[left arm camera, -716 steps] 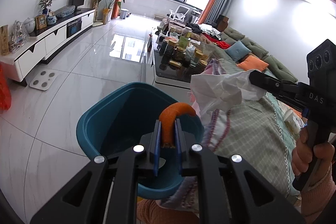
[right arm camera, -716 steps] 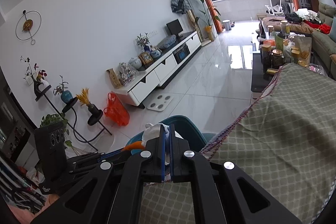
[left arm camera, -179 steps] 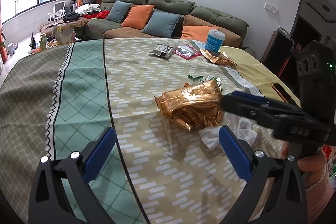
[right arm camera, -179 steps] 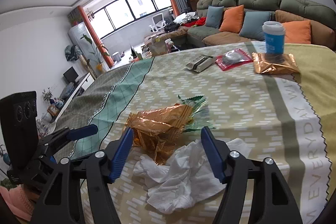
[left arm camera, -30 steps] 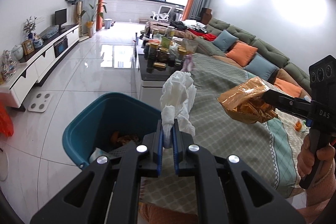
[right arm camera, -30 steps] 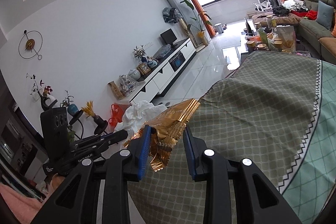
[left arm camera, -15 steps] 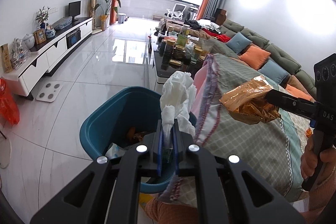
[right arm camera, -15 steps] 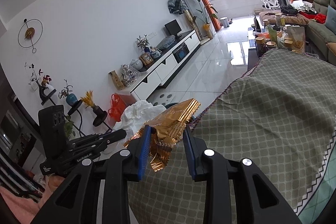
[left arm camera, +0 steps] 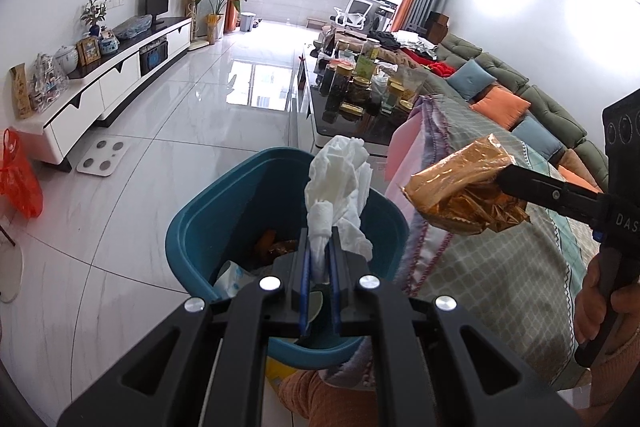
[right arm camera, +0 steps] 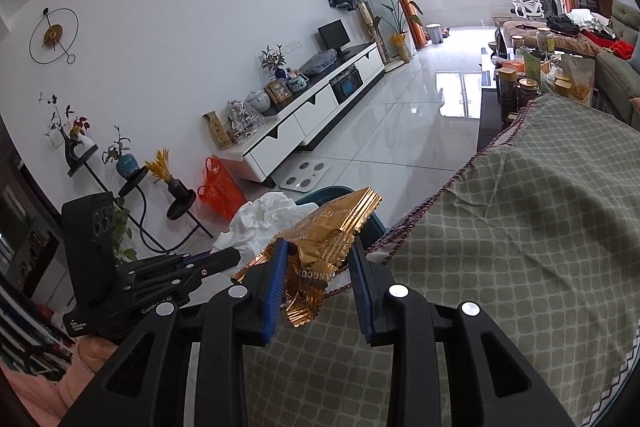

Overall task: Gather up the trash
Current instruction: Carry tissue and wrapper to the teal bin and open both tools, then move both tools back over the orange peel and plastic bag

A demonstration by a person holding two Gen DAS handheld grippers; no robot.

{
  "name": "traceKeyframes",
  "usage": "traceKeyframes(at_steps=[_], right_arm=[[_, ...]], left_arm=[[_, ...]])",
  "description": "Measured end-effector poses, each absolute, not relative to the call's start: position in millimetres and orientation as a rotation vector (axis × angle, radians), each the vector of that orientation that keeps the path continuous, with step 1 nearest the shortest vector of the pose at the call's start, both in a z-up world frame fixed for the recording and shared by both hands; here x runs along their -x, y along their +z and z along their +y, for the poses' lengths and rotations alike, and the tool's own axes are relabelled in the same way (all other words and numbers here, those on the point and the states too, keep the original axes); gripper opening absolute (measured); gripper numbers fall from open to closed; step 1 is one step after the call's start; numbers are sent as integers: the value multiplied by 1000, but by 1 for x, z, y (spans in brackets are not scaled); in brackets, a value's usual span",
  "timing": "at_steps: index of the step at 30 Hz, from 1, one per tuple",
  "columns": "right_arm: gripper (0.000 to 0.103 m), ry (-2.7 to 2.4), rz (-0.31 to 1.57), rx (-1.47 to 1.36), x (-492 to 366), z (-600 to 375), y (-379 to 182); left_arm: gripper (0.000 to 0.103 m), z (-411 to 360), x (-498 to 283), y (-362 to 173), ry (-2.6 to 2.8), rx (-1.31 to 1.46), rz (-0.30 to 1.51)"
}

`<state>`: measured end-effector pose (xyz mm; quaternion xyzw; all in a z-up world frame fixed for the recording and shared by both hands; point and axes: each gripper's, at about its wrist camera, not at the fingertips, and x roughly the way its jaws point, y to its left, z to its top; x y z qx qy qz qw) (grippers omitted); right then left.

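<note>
My left gripper (left arm camera: 319, 259) is shut on a crumpled white tissue (left arm camera: 340, 183) and holds it over the open teal trash bin (left arm camera: 200, 219), which has orange peel and wrappers inside. My right gripper (right arm camera: 318, 259) is shut on a crinkled gold foil snack bag (right arm camera: 328, 231) above the table's edge, just right of the bin. In the left wrist view the gold bag (left arm camera: 460, 195) hangs at the right gripper's tip. In the right wrist view the tissue (right arm camera: 264, 215) and a sliver of the bin (right arm camera: 332, 191) show behind the bag.
The table wears a green patterned cloth (right arm camera: 520, 247) with a fringed edge. A black coffee table with several jars (left arm camera: 356, 91) stands beyond the bin. A white TV cabinet (left arm camera: 104, 83), a floor scale (left arm camera: 102, 163) and an orange plastic bag (left arm camera: 18, 183) are at the left.
Both grippers have moved closer to the bin. The tissue now hangs over its opening and the gold bag is nearer its right rim.
</note>
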<state>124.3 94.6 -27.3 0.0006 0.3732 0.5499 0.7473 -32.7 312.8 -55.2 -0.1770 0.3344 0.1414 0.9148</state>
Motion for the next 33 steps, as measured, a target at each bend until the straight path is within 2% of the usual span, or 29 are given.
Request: traceKeyframes(at_steps=[21,24,26,28,33], right_arm=[[35,1179,899,129,-123,154,-47],[36,1179,907,129,-123,157,-48],[38,1174,911,123,-123,158,-49],[38,1174,913,118,-123,157,-50],[41,1173,912,103,-123,148,-48]], left_arm=[[11,336,23,-78,326,437,729],[17,339,22,-81,332,447,732],[28,340,22,-83,328,457,736],[33,342,23,-86,326,461,739],[37,343,23,-91,319,474,744]])
